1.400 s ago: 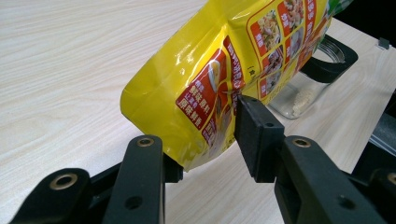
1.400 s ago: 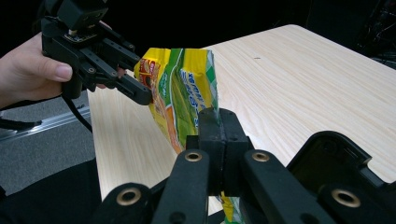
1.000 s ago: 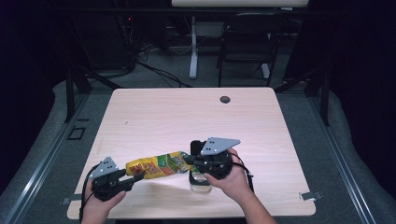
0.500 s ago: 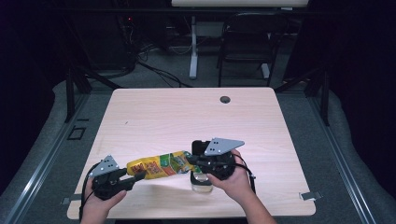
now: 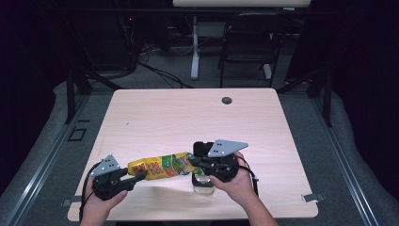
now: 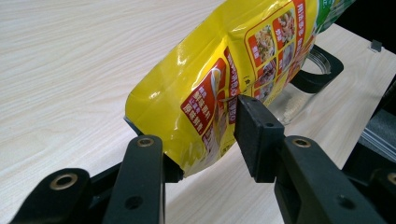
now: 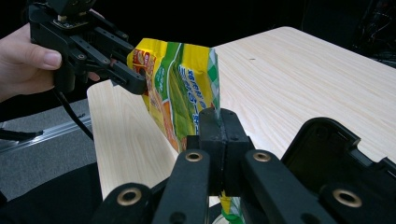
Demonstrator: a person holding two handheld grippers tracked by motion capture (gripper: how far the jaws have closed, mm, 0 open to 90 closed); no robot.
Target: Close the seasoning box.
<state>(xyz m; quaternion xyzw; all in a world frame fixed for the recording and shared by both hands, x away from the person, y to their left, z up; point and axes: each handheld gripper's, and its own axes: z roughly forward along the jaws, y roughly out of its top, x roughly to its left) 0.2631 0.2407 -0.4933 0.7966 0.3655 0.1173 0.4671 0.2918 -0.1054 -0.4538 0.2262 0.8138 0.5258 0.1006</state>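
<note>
Yellow and glossy, the packet (image 5: 162,166) hangs stretched between the two tools above the near edge of the tabletop (image 5: 197,117), lifted clear of the wood and lying roughly level, its length running from the person's left to their right.

The left tool (image 5: 134,177) holds the packet's sealed bottom end: in the left gripper view its two black pads (image 6: 254,130) press on either side of the crinkled yellow corner (image 6: 205,93), the jaws partway closed around the bulging bag. The right tool (image 5: 195,165) pinches the other end, where the print turns green; in the right gripper view its jaws stand fully together with only the thin flat seal of the packet (image 7: 187,88) between them.

Red panels with small food pictures and white lettering cover the yellow film, which gives way to green checks toward the right tool. The film is shiny and creased, puffed in the middle and flattened at both ends.

Just under the packet's green end, beside the right hand (image 5: 235,181), stands a clear jar (image 5: 203,182) on the tabletop; the left gripper view shows its see-through wall and round mouth (image 6: 303,81). Pale wood grain covers the tabletop, which has a small round hole (image 5: 227,100) near its far edge.
</note>
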